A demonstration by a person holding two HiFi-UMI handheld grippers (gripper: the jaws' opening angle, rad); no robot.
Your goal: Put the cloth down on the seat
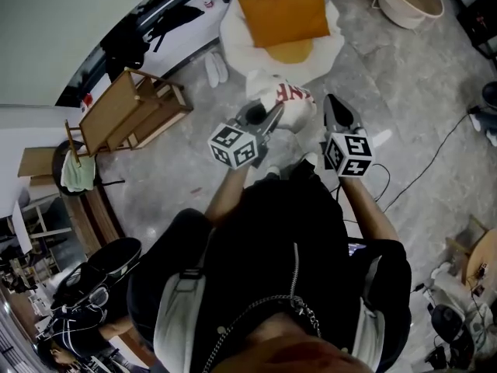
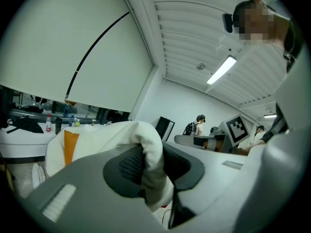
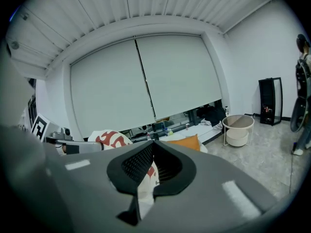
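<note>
1. Now standing on the floor (image 1: 419, 84), pale and marbled, and looking steeply down along a black top.
2. Facing the seat (image 1: 233, 29), round and white, sitting on that floor just ahead, near the top of the head view.
3. Noting the rack (image 1: 128, 115), wooden and tipped over, lying well left of the seat, and the basket (image 1: 410, 0), pale and round, standing well right of it.
4. Noting the cushion (image 1: 283, 14), orange, lying across the seat's far half.
5. Holding the cloth (image 1: 289, 99), white with red print, bunched in the air between both grippers, up before the seat's near edge and not yet laid on it.
6. Pinching a thick white fold of the cloth with the left gripper (image 2: 150, 164), jaws partly apart and pressing on the fold from both sides.
7. Nipping a thin part of the cloth with the right gripper (image 3: 151, 159), jaws almost together, red-printed cloth showing in the narrow gap between the pads.
8. Noting the slippers (image 1: 217, 67), white, lying on the floor beside the seat's left edge.
</note>
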